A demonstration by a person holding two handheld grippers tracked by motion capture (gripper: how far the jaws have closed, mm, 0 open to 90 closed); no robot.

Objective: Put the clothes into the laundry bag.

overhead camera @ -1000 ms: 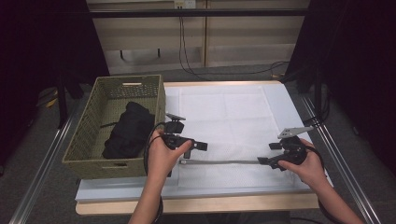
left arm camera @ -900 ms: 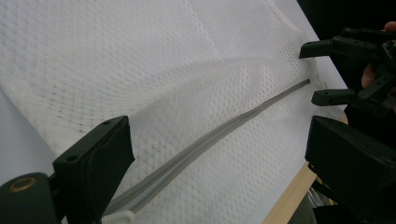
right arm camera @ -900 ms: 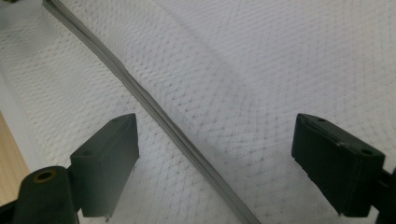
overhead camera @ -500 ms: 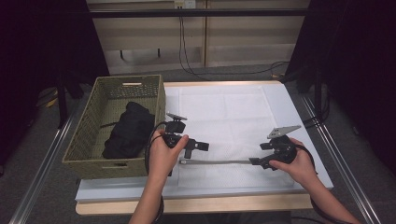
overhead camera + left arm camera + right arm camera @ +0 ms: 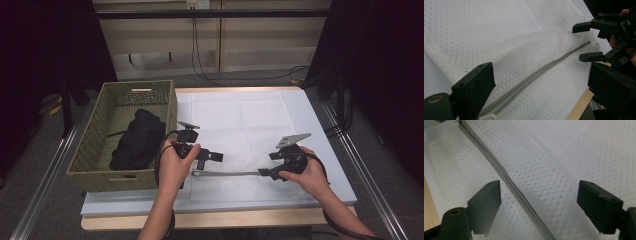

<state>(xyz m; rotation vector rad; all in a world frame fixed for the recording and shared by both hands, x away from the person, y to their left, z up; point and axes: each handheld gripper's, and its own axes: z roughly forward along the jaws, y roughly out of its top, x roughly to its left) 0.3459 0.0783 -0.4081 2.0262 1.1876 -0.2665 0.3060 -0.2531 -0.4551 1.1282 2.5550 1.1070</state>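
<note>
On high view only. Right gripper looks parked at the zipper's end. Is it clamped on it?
Observer: No. In the right gripper view the right gripper is open. Its jaws have just been closing a little, and the zipper lies between them with neither pad touching it.
Operator: Left one?
Observer: In the left gripper view the left gripper is open too. The zipper runs between its jaws toward the right gripper.
Operator: Anything at the zipper's left end?
Observer: A small white tab sits at that end, close beside the jaw at the left of the left gripper view.
</note>
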